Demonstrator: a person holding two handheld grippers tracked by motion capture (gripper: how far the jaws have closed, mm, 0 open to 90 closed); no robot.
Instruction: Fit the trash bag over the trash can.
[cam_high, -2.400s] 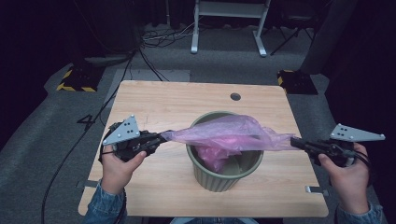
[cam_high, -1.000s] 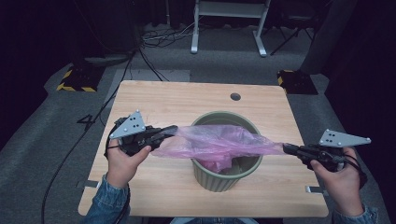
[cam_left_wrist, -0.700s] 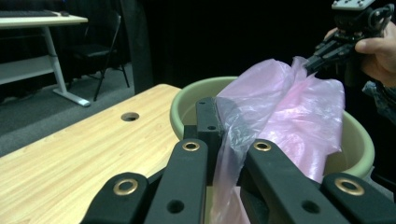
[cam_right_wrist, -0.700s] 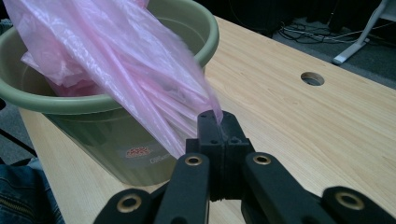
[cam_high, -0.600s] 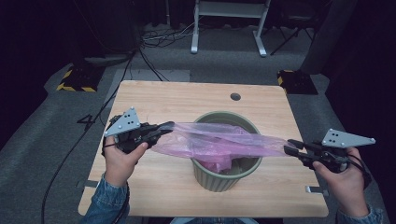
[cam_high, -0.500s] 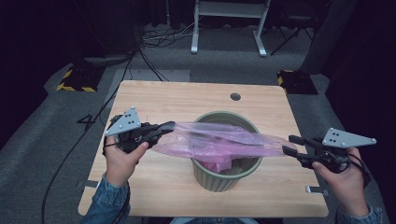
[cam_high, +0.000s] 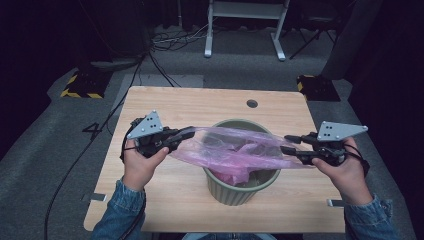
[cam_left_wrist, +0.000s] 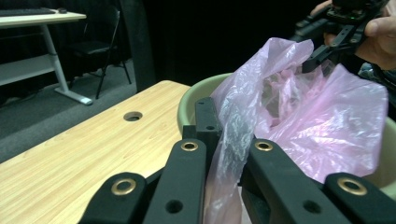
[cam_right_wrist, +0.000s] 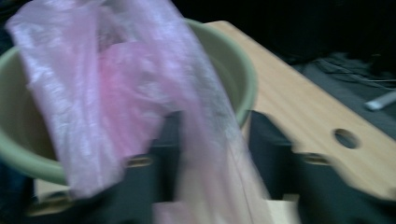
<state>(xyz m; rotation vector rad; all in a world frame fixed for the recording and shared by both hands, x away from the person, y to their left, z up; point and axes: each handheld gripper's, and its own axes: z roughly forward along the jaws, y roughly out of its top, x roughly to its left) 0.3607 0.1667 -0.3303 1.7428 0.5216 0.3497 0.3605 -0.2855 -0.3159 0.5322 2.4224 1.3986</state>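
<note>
Now the thin pink plastic bag (cam_high: 235, 150) is stretching across the mouth of the round green plastic bin (cam_high: 240, 187) standing on the pale wooden table (cam_high: 200, 105). The left claw (cam_high: 187, 134) is pinching the bag's left edge tight. The right claw (cam_high: 288, 144) is standing partly open, its jaws having just been closing, film lying between them without being pressed.

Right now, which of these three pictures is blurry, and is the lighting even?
Right gripper view: smeared by motion, so the pink bag and green bin look soft. Left gripper view: sharp, the bag's crinkles catching a shine, with a black background behind. High view: clear, the wooden table lit while the room around it falls into darkness.
</note>
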